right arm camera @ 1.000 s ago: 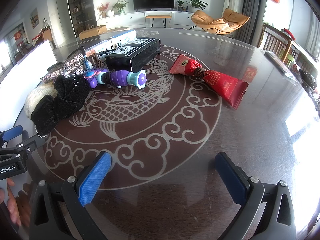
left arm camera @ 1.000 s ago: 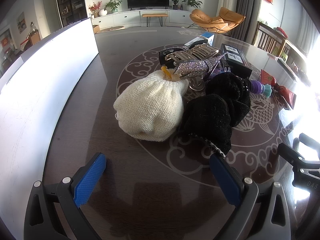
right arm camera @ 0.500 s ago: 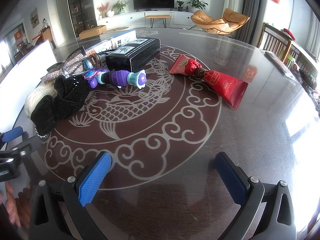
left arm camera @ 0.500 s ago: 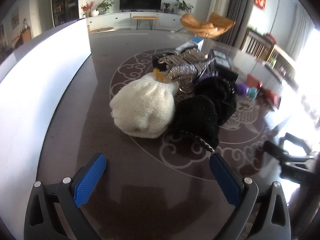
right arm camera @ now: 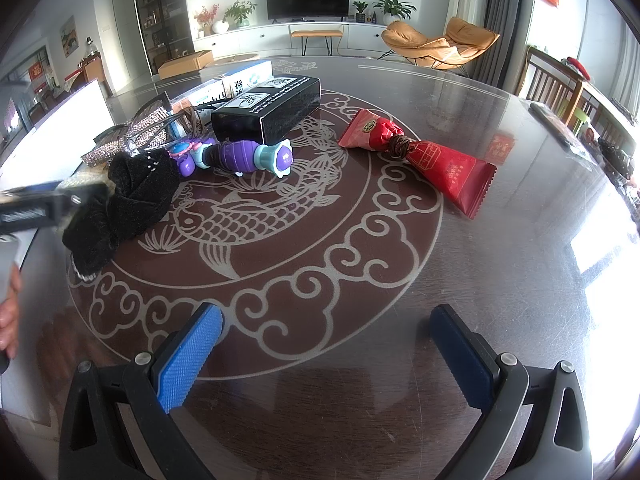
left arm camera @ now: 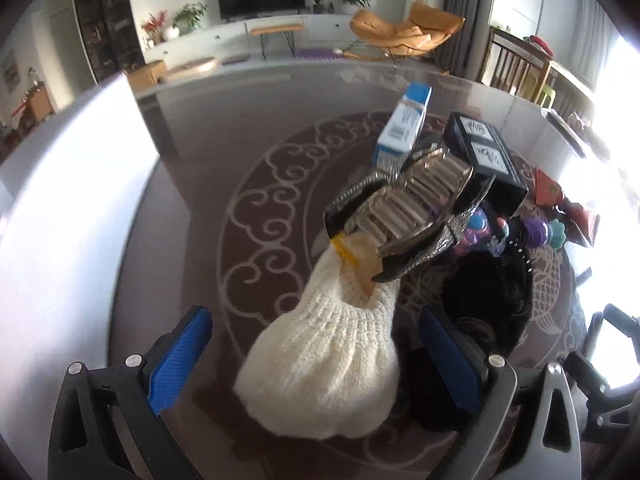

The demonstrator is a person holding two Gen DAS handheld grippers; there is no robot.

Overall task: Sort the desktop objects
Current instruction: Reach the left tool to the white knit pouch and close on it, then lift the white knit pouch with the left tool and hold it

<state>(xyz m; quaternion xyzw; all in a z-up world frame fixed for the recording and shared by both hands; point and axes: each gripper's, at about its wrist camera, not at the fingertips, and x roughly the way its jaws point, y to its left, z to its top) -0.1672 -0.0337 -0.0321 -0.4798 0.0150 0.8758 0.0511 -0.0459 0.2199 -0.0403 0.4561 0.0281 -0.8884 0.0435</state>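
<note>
A cream knit pouch (left arm camera: 320, 360) lies on the glass table between the two blue pads of my left gripper (left arm camera: 316, 360). That gripper is open, with one finger on each side of the pouch. A rhinestone hair clip (left arm camera: 412, 208) rests on the pouch's mouth. A black scrunchie (left arm camera: 488, 296) touches the right finger. My right gripper (right arm camera: 324, 356) is open over bare table, holding nothing. Ahead of it lie the scrunchie (right arm camera: 128, 208), a purple toy (right arm camera: 240, 158), a black box (right arm camera: 268, 108) and a red sweet packet (right arm camera: 424, 156).
A tall white panel (left arm camera: 60, 200) runs along the table's left side. A blue-and-white box (left arm camera: 404, 124) lies behind the clip. Wooden chairs (right arm camera: 556, 88) stand beyond the right table edge. A hand (right arm camera: 8, 312) shows at the left border of the right wrist view.
My left gripper has moved forward and right, so the cream pouch now lies between its open fingers. The right gripper has stayed where it was.
</note>
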